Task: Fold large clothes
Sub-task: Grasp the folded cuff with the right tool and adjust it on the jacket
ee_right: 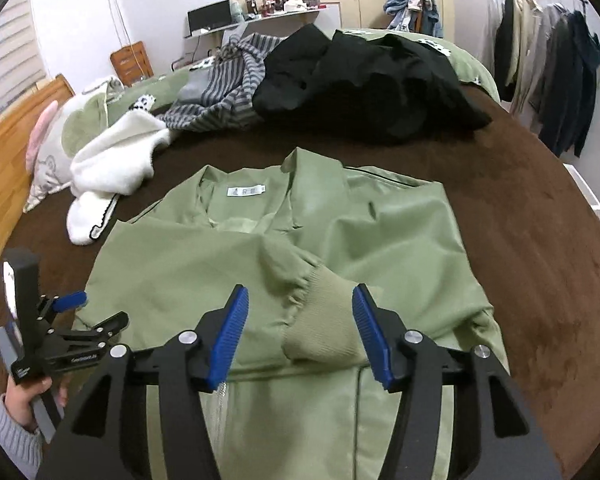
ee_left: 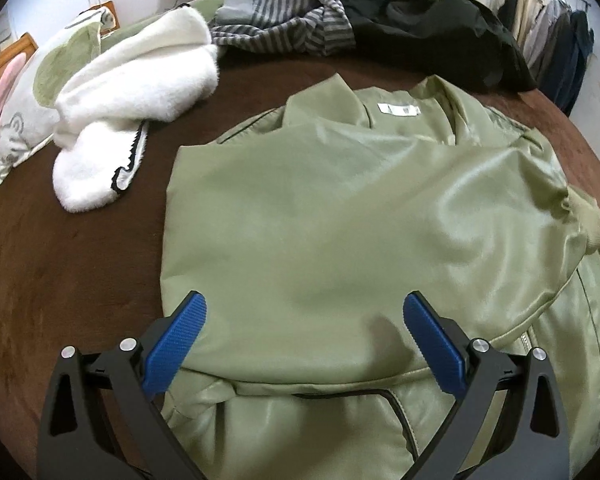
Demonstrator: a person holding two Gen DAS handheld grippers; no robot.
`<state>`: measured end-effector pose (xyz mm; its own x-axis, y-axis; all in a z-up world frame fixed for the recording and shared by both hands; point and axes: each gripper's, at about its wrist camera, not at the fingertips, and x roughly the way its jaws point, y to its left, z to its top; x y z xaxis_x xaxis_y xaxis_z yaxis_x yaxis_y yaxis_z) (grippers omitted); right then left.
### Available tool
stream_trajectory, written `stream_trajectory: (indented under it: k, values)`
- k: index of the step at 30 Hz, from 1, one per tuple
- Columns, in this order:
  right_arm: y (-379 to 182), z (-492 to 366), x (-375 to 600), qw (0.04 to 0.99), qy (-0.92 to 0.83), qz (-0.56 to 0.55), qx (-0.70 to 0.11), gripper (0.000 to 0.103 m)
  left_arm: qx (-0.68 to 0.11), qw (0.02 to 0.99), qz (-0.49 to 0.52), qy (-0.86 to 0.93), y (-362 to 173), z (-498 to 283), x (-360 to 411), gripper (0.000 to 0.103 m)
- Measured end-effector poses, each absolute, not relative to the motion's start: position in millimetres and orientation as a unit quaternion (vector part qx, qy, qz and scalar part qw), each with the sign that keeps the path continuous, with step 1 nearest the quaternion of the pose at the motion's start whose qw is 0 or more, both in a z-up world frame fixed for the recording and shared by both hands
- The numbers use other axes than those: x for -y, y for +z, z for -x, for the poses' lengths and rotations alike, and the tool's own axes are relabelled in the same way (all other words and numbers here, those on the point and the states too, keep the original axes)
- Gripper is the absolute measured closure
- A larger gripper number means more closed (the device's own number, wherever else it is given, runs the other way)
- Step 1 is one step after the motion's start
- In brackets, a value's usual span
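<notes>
Fingers: both pairs spread wide, gripping nothing; right gripper (ee_right: 300, 334) hovers around the ribbed cuff (ee_right: 324, 320), left gripper (ee_left: 306, 340) over the green jacket (ee_left: 340, 220) near its hem.
Jacket: flat on the brown bed (ee_left: 60, 280), sleeves folded in across the front.
Progress: seemingly midway; hem-to-collar fold looks left.
Beyond jacket: white fleece (ee_left: 140, 92), striped garment (ee_left: 292, 20) and black garment (ee_left: 428, 32) lie unfolded.
Containers: none seen; clothes rack (ee_right: 548, 64) holds coats.

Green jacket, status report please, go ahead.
Left gripper open, right gripper open, both empty. Green jacket flat on brown bed, sleeves folded in. White fleece beside it, apart.
</notes>
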<state>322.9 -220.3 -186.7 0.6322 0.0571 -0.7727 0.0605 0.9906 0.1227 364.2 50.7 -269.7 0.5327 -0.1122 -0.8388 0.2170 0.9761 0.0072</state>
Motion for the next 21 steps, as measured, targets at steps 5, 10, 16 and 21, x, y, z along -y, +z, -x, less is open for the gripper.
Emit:
stream_trajectory:
  k: [5, 10, 16, 21]
  values:
    - [-223, -344, 213, 0.883, -0.024, -0.072, -0.463, 0.049, -0.488, 0.865, -0.036, -0.113, -282, -368, -57, 0.006]
    - [-274, -364, 210, 0.867, -0.03, -0.055, -0.495, 0.048, -0.487, 0.864, -0.03, -0.12, -299, -369, -61, 0.006]
    - [-296, -384, 205, 0.873, -0.026, -0.031, -0.485, 0.04, -0.487, 0.865, -0.011, -0.122, -307, -377, -63, 0.005]
    - [-297, -389, 207, 0.873, -0.026, -0.035, -0.485, 0.039, -0.484, 0.866, -0.002, -0.124, -309, -380, -65, 0.005]
